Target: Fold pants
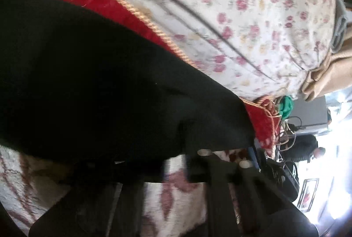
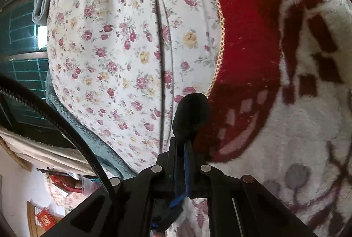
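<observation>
The black pants (image 1: 88, 83) fill the left wrist view as a wide dark sheet, lifted above the bed. My left gripper (image 1: 176, 162) is shut on their lower edge; its fingers are mostly hidden by the cloth. In the right wrist view my right gripper (image 2: 183, 149) is shut on a bunched tip of the black pants (image 2: 191, 113), which sticks out past the closed fingers (image 2: 173, 155), above the bedding.
A white floral sheet (image 2: 114, 50) and a red blanket with gold braid trim (image 2: 248, 28) cover the bed, over a white and red plush blanket (image 2: 308, 127). A tan cloth (image 1: 330, 74) lies at the right. A black cable (image 2: 55, 118) crosses at the left.
</observation>
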Tool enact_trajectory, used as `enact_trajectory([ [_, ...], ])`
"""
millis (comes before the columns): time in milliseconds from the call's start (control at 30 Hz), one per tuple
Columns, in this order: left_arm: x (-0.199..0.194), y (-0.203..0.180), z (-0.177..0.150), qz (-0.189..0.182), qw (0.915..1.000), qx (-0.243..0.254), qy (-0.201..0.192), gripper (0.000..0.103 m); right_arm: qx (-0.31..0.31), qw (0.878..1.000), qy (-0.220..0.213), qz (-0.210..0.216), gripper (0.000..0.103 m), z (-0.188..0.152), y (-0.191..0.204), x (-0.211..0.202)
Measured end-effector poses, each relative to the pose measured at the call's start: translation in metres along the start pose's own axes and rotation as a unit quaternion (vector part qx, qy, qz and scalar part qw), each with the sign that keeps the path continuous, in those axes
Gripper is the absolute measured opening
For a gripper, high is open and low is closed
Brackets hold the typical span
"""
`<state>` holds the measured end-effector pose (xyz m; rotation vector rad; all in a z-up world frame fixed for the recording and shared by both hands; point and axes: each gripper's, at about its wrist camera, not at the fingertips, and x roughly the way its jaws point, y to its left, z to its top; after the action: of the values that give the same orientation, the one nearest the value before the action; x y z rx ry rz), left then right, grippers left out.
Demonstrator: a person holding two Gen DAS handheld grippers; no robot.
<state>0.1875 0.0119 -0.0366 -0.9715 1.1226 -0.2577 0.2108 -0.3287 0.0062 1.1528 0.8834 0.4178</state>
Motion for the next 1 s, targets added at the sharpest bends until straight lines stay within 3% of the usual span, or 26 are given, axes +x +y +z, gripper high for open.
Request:
enact_trajectory([
  [200, -0.013, 0.0, -0.015, -0.007, 0.9996, 0.024, -0.015, 0.004, 0.018, 1.0, 0.025, 0.004, 0.005, -0.004, -0.015, 0.006],
  [333, -0.019, 0.002, -0.022, -0.028, 0.9994, 0.017, -0.01, 0.004, 0.079, 0.995, 0.048, 0.026, 0.006, -0.008, -0.035, 0.006],
  [400, -0.021, 0.006, -0.027, -0.039, 0.9992, 0.009, -0.005, 0.004, 0.091, 0.994, 0.054, 0.009, 0.006, -0.011, -0.042, 0.005],
  [633, -0.029, 0.009, -0.051, -0.061, 0.9979, -0.008, 0.02, 0.004, 0.013, 0.997, 0.045, -0.064, 0.005, -0.025, -0.022, -0.025],
  [833, -0.034, 0.007, -0.069, -0.068, 0.9966, -0.007, 0.045, 0.004, -0.055, 0.992, 0.029, -0.113, 0.004, -0.05, -0.005, -0.066],
  [1000, -0.024, -0.007, -0.082, -0.056, 0.9958, 0.016, 0.07, 0.004, -0.078, 0.985, -0.002, -0.154, 0.004, -0.061, -0.01, -0.094],
])
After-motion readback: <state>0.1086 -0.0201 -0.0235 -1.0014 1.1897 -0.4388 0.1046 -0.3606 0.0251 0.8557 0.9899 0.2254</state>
